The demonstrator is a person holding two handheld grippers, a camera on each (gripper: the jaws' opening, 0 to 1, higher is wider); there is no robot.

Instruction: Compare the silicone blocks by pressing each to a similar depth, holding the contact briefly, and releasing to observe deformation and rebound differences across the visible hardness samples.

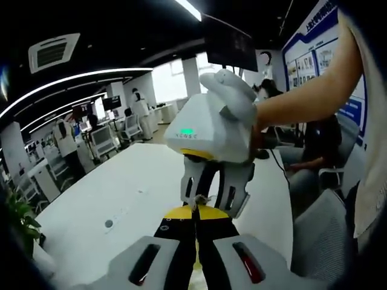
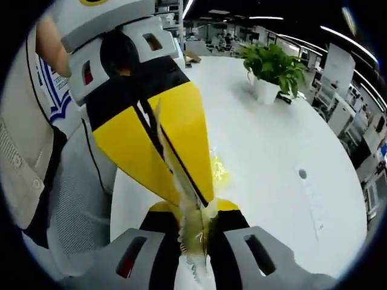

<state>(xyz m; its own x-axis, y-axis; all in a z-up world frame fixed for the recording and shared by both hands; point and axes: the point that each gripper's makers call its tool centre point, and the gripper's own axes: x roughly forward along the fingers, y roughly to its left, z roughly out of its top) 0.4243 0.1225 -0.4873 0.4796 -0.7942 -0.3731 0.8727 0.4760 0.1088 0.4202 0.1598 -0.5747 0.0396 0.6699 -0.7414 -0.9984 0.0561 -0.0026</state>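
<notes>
**While both claws meet tip to tip, a clear strip sits squeezed between them**

Though the task is about silicone blocks, the soft thing to be seen is a clear strip (image 2: pixel 195 241). It looks thin and floppy. I cannot tell if it is one of the samples.

It is held up in the air above the table (image 2: pixel 272 139), not lying on it. Its long side runs straight along the jaws, from one claw into the other.

The right gripper (image 2: pixel 195 208) has its jaws pressed together on the near end of the strip. The left gripper (image 2: pixel 202 196) comes in from the far side, nose to nose with it. Its yellow jaws are pressed together too, and a thin clear edge shows in the slit between them.

In the left gripper view the left gripper (image 1: pixel 196 219) points forward at the right gripper (image 1: pixel 201 202), and a gloved hand (image 1: pixel 236 96) holds that one from above.

Both claws are right at the strip, so neither is nearer. I think any squeeze has to come across the strip, not along it

A plant (image 2: pixel 275 66) stands far off on the table
</notes>
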